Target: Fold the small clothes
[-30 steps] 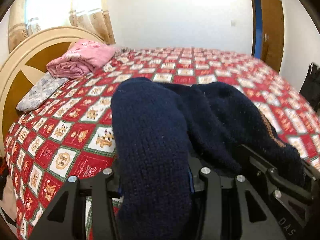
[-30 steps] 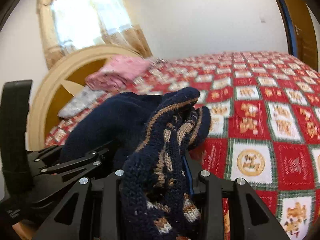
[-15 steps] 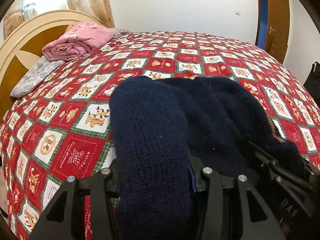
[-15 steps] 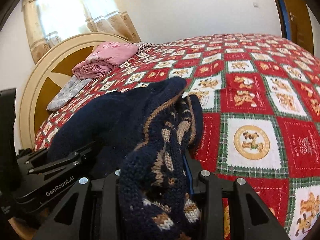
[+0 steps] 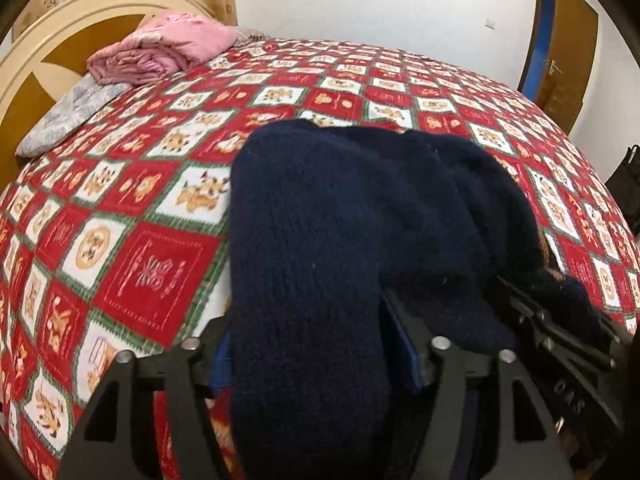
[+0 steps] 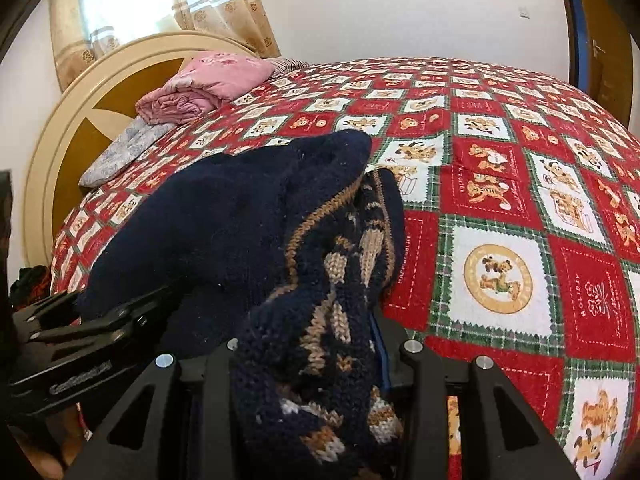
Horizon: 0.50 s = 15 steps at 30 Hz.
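Note:
A small navy knitted sweater (image 5: 360, 216) with a tan and cream pattern hangs between both grippers over the red patchwork bedspread (image 5: 152, 264). My left gripper (image 5: 308, 360) is shut on its plain navy edge. My right gripper (image 6: 308, 364) is shut on the patterned edge of the sweater (image 6: 248, 216). The sweater drapes forward and its far part rests on the bedspread (image 6: 500, 280). The right gripper also shows at the lower right of the left wrist view (image 5: 560, 344), and the left gripper at the lower left of the right wrist view (image 6: 80, 336). The fingertips are hidden by the knit.
A folded pink blanket (image 5: 160, 48) and a grey pillow (image 5: 68, 116) lie by the wooden headboard (image 5: 48, 52) at the far left. A brown door (image 5: 568, 48) is at the far right. A curtained window (image 6: 140, 8) is behind the headboard.
Both grippers have come down and tilted toward the bed, still holding the sweater. More bedspread fills the views and the sweater lies lower and flatter on it.

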### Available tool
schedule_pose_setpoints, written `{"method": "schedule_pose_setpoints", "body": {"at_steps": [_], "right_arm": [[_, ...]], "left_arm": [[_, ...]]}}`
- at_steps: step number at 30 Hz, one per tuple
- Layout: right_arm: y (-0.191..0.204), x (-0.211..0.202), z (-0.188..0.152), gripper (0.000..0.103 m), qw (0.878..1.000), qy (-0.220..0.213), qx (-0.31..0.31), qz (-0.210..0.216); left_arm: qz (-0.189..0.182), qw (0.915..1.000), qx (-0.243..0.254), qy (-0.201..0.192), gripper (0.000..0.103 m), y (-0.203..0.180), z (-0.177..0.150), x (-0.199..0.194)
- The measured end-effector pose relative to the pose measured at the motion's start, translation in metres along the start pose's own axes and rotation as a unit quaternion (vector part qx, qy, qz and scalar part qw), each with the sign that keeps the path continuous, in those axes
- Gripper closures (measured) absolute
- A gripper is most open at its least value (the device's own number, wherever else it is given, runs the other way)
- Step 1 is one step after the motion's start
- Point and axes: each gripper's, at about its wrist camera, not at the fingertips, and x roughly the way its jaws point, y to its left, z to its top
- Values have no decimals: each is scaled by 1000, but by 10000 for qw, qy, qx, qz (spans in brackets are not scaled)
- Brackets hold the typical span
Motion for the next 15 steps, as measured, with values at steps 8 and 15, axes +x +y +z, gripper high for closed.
{"method": "schedule_pose_setpoints", "body": {"at_steps": [8,15], "right_arm": [[-12,-64,-12,58,9979,-639,138,-39],[12,-102,-40,59,9939,-1005,-387,-246]], "left_arm": [[-374,9987,-356,-52,13,37,-20,-34],[-427,9940,-1011,23,11,62,-24,-29]]}}
